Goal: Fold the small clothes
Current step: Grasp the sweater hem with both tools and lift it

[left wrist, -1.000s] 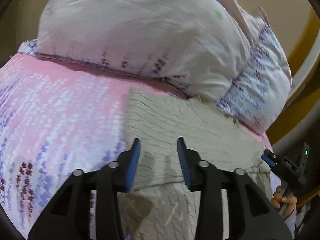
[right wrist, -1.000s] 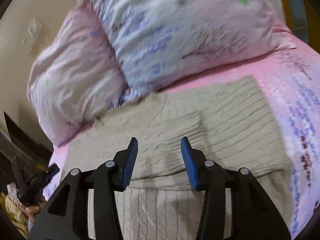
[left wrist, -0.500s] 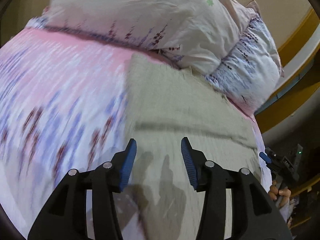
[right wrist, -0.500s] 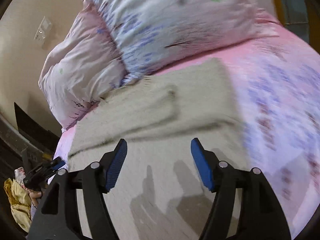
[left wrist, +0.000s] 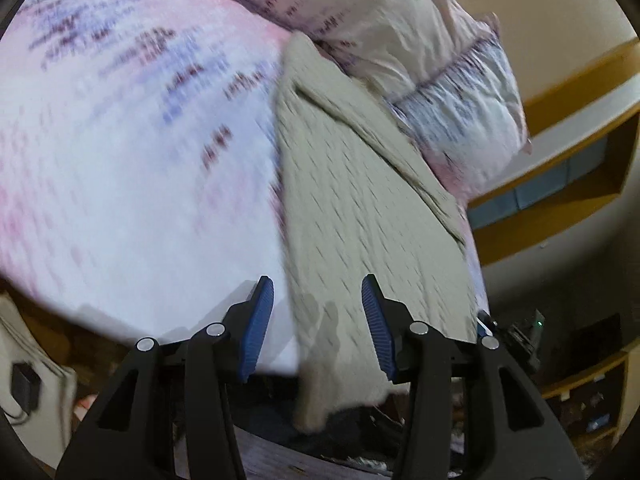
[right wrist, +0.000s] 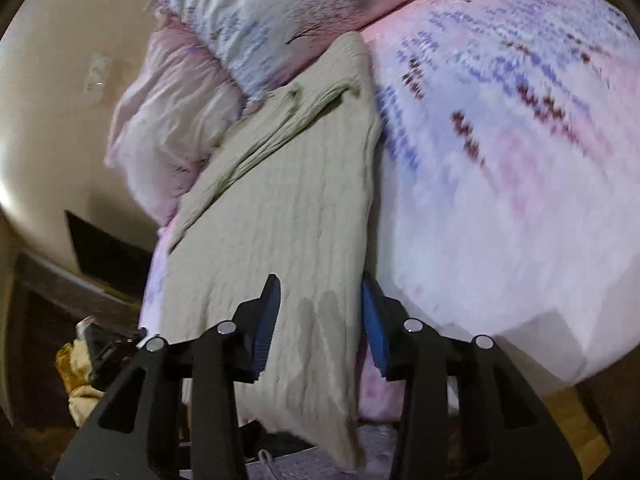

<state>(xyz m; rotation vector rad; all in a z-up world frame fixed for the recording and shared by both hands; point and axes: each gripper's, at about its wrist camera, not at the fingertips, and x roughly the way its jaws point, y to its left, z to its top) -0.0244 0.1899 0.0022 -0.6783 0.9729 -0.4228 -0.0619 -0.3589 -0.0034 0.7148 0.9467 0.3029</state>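
Note:
A beige cable-knit sweater (left wrist: pixel 360 208) lies flat on the pink flowered bedsheet (left wrist: pixel 132 152), its far end against the pillows and its near end hanging over the bed's edge. It also shows in the right wrist view (right wrist: pixel 280 216). My left gripper (left wrist: pixel 318 320) is open and empty above the sweater's near left edge. My right gripper (right wrist: pixel 320 316) is open and empty above its near right edge. The left gripper's tip (right wrist: pixel 108 340) shows at the lower left of the right wrist view, the right gripper's tip (left wrist: pixel 520 332) at the lower right of the left wrist view.
Two pillows (left wrist: pixel 400 20) are stacked at the head of the bed; they also show in the right wrist view (right wrist: pixel 248 20). A yellow wooden shelf (left wrist: pixel 560 152) stands to the right. The floor below the bed's edge holds dark clutter (left wrist: pixel 340 440).
Both grippers have pulled back toward the bed's near edge and risen. The sweater's lower hem and the bed's edge have come into view. Both stay open.

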